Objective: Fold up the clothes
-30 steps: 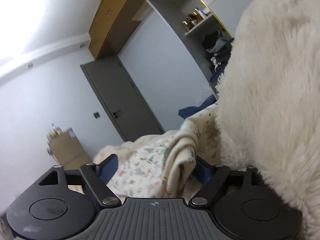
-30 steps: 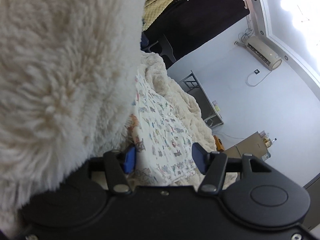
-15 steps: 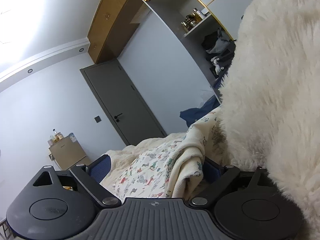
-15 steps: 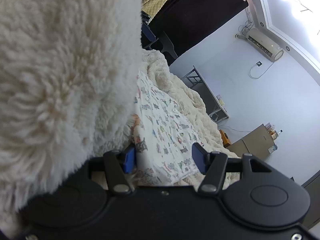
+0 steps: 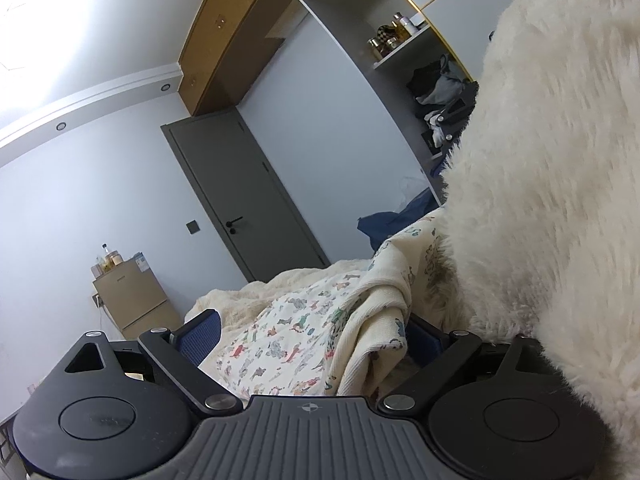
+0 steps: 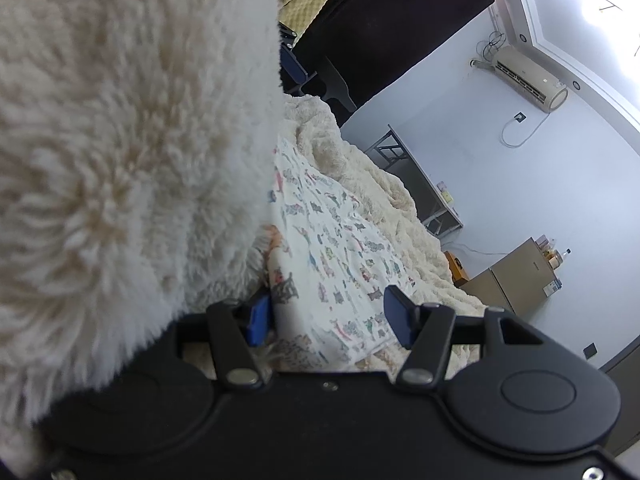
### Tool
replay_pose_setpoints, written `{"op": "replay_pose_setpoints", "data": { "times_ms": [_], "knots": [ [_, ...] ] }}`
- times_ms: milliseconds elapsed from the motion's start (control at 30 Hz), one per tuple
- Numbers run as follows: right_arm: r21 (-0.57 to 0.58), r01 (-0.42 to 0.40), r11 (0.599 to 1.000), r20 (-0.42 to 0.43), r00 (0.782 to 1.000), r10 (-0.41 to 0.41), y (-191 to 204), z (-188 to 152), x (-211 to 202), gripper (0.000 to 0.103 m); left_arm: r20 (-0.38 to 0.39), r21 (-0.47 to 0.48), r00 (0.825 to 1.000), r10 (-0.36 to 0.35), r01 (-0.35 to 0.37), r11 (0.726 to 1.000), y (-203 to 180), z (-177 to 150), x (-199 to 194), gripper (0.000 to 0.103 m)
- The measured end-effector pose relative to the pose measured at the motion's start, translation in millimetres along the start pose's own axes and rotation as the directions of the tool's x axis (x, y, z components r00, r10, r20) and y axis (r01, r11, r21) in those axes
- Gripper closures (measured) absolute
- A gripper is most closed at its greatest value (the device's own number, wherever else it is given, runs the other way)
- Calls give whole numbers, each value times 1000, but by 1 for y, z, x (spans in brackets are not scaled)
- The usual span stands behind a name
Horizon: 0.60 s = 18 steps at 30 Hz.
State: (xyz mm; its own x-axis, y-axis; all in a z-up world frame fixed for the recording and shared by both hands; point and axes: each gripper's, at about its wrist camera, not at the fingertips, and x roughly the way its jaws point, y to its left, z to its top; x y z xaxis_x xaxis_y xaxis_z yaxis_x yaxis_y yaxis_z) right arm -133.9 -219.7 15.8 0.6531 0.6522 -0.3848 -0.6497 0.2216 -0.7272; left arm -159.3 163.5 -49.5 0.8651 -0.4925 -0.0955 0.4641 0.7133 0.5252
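Observation:
A cream garment with a small animal print (image 5: 288, 344) lies on a fluffy cream blanket (image 5: 248, 292). A bunched fold of it stands between the wide-apart blue pads of my left gripper (image 5: 308, 332), which is open. In the right wrist view the printed garment (image 6: 340, 252) lies flat between the spread blue pads of my right gripper (image 6: 326, 312), also open. A thick white fluffy mass (image 5: 560, 160) fills the right of the left view and the left of the right wrist view (image 6: 120, 140), hiding much of the garment.
A grey door (image 5: 240, 192) and a small brown cabinet (image 5: 132, 300) stand by the wall. A shelf niche holds bottles and clothes (image 5: 436, 84). A dark blue cloth (image 5: 396, 216) lies behind. A metal-frame table (image 6: 420, 184) and an air conditioner (image 6: 524, 80) show on the right.
Both views have shifted slightly as the grippers lowered toward the garment. The left gripper's jaws have spread wider around the bunched fold. The right gripper's jaws stay equally apart.

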Motion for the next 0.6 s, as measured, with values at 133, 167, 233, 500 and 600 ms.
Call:
{"op": "replay_pose_setpoints", "data": {
  "times_ms": [133,167,233,500,600],
  "knots": [
    [5,-4,1000,-4,1000,4,-1,0,0,46,-4,0,1000,0,0,1000,0,1,0,9],
    [6,-4,1000,-6,1000,4,-2,0,0,46,-5,0,1000,0,0,1000,0,1,0,9],
    [7,-5,1000,-7,1000,5,-2,-1,0,46,-6,-2,1000,-1,1,1000,0,0,0,9],
    [14,-10,1000,-15,1000,10,-3,-3,-1,46,-13,-11,1000,0,-1,1000,0,-1,1,8],
    [15,-12,1000,-16,1000,12,-4,-2,-2,46,-15,-12,1000,2,-2,1000,1,-1,2,8]
  ]
}}
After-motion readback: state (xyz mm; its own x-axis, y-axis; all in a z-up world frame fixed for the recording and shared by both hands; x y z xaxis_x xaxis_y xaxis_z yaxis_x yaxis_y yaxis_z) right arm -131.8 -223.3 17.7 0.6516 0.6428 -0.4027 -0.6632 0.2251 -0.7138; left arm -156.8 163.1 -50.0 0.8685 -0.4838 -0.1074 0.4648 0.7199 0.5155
